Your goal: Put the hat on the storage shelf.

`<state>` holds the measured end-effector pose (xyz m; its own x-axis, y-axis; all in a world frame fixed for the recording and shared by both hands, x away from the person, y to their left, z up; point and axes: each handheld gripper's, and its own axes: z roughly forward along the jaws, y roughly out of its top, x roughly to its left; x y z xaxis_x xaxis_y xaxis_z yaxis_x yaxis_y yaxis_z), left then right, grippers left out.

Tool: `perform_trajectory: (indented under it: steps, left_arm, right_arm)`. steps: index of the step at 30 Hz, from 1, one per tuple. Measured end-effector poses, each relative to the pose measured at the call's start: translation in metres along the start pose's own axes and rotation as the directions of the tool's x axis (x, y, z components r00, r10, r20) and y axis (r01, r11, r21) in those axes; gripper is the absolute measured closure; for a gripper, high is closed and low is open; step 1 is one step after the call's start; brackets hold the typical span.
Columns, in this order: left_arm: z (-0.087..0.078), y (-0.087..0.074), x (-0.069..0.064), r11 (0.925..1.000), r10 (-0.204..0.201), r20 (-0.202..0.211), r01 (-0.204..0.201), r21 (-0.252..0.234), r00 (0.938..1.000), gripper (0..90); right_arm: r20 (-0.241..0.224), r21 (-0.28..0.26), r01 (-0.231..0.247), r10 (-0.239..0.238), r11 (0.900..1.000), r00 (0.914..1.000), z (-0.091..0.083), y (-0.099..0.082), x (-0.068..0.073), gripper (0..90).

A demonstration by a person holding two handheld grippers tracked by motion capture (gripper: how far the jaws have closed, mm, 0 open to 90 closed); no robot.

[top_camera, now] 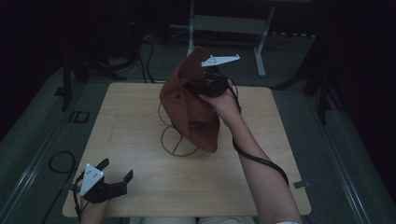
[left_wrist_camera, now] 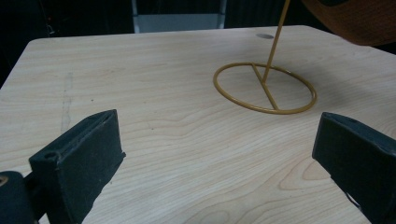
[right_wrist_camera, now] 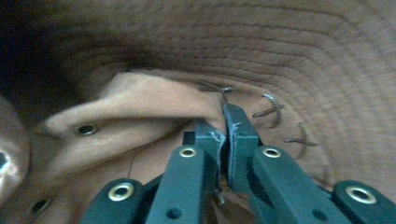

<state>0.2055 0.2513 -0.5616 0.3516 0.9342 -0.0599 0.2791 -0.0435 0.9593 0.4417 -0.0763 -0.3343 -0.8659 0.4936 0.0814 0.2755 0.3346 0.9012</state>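
Brown hat [top_camera: 189, 105] pinched in right tongs [right_wrist_camera: 224, 135], above gold stand [left_wrist_camera: 265, 88]; left tongs [top_camera: 116, 170] wide, empty

Your right gripper [right_wrist_camera: 223, 140] has its matt, dark green plastic jaws, set with brass-coloured metal eyelets, pressed on the brown hat [top_camera: 189, 105], which is soft matt cloth with rows of ridged stitching and small metal eyelets in it. Beneath the hat, the stand [left_wrist_camera: 265, 87] is thin metal wire with a smooth, gold-coloured finish. The worktop [left_wrist_camera: 163, 140] around the stand is pale wood with visible grain, smooth and matt. Your left gripper [left_wrist_camera: 217, 168], nearer you than the stand, has matt black jaws.
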Motion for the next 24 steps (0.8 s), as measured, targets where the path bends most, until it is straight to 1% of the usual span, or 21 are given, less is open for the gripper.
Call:
perform_trajectory:
  steps: [1,2,5,6,7,8,9,10,11,12,13,15,16,18,19,20,21,22,24]
  left_arm:
    - [0.000,0.000,0.000,1.0000,0.002,0.001,-0.002,0.003,1.0000,1.9]
    - [0.000,-0.001,0.000,1.0000,0.000,0.001,0.000,0.004,1.0000,2.0]
    - [0.001,-0.001,0.000,1.0000,-0.005,0.008,0.005,0.005,1.0000,2.0]
    - [0.001,-0.001,0.000,1.0000,-0.006,0.009,0.006,0.006,0.9999,1.9]
    - [0.001,-0.001,0.000,1.0000,-0.006,0.010,0.006,0.006,0.9999,1.9]
    - [0.001,-0.001,0.000,1.0000,-0.008,0.011,0.007,0.006,0.9999,1.9]
    - [0.001,-0.002,0.000,1.0000,-0.006,0.013,0.006,0.006,0.9999,1.9]
    - [0.001,-0.002,0.000,1.0000,-0.007,0.014,0.007,0.006,0.9999,2.0]
    - [0.001,-0.002,0.000,0.9999,-0.007,0.014,0.007,0.008,0.9999,1.9]
    - [0.001,-0.002,0.000,0.9999,-0.006,0.014,0.006,0.008,0.9999,1.9]
    - [0.001,-0.003,0.000,0.9999,-0.008,0.017,0.008,0.009,0.9998,2.0]
    - [0.002,-0.003,0.001,0.9999,-0.008,0.018,0.008,0.014,0.9998,1.9]
    - [0.002,-0.003,0.001,0.9999,-0.009,0.019,0.008,0.014,0.9998,1.9]
    - [0.002,-0.003,0.001,0.9999,-0.011,0.020,0.010,0.011,0.9997,1.9]
    - [0.002,-0.003,0.001,0.9999,-0.010,0.021,0.010,0.013,0.9997,1.9]
    - [0.002,-0.004,0.001,0.9998,-0.012,0.024,0.011,0.013,0.9996,1.9]
    - [0.002,-0.004,0.000,0.9998,-0.012,0.025,0.012,0.014,0.9996,1.9]
    - [0.002,-0.004,0.000,0.9998,-0.011,0.024,0.011,0.015,0.9996,1.9]
    - [0.002,-0.005,0.000,0.9998,-0.010,0.028,0.009,0.020,0.9996,1.9]
  right_arm:
    - [0.001,0.018,0.000,0.000,0.9998,1.0000,0.005,0.002,0.002,83.7]
    - [0.000,0.026,-0.005,0.005,0.9997,1.0000,0.008,0.003,0.002,82.4]
    - [0.001,0.040,-0.018,0.018,0.9990,0.9998,0.015,0.006,0.003,73.8]
    - [0.005,0.048,-0.011,0.010,0.9988,0.9999,0.018,0.007,0.004,71.0]
    - [0.009,0.061,-0.009,0.009,0.9981,0.9999,0.022,0.008,0.005,65.4]
    - [0.003,0.068,-0.012,0.012,0.9976,0.9999,0.026,0.007,0.006,60.1]
    - [0.015,0.076,-0.010,0.009,0.9971,0.9998,0.030,0.007,0.008,58.5]
    - [0.031,0.085,0.004,-0.007,0.9964,0.9995,0.033,0.007,0.010,55.1]
    - [0.036,0.085,0.015,-0.018,0.9963,0.9992,0.037,0.006,0.012,48.2]
    - [0.037,0.091,0.012,-0.016,0.9958,0.9992,0.041,0.006,0.014,44.2]
    - [0.042,0.098,0.013,-0.018,0.9951,0.9990,0.044,0.005,0.015,41.8]
    - [0.066,0.108,0.036,-0.043,0.9935,0.9969,0.051,0.004,0.019,35.9]
    - [0.075,0.115,0.038,-0.047,0.9927,0.9961,0.054,0.005,0.021,34.9]
    - [0.089,0.124,0.078,-0.090,0.9892,0.9920,0.060,0.003,0.021,30.0]
    - [0.083,0.134,0.092,-0.103,0.9867,0.9911,0.064,0.002,0.020,24.2]
    - [0.070,0.139,0.102,-0.112,0.9851,0.9912,0.067,0.000,0.020,20.4]
    - [0.065,0.138,0.131,-0.141,0.9817,0.9879,0.069,-0.002,0.021,19.4]
    - [0.065,0.139,0.141,-0.151,0.9802,0.9863,0.069,-0.002,0.022,18.6]
    - [0.066,0.128,0.146,-0.155,0.9809,0.9857,0.070,-0.003,0.023,16.9]
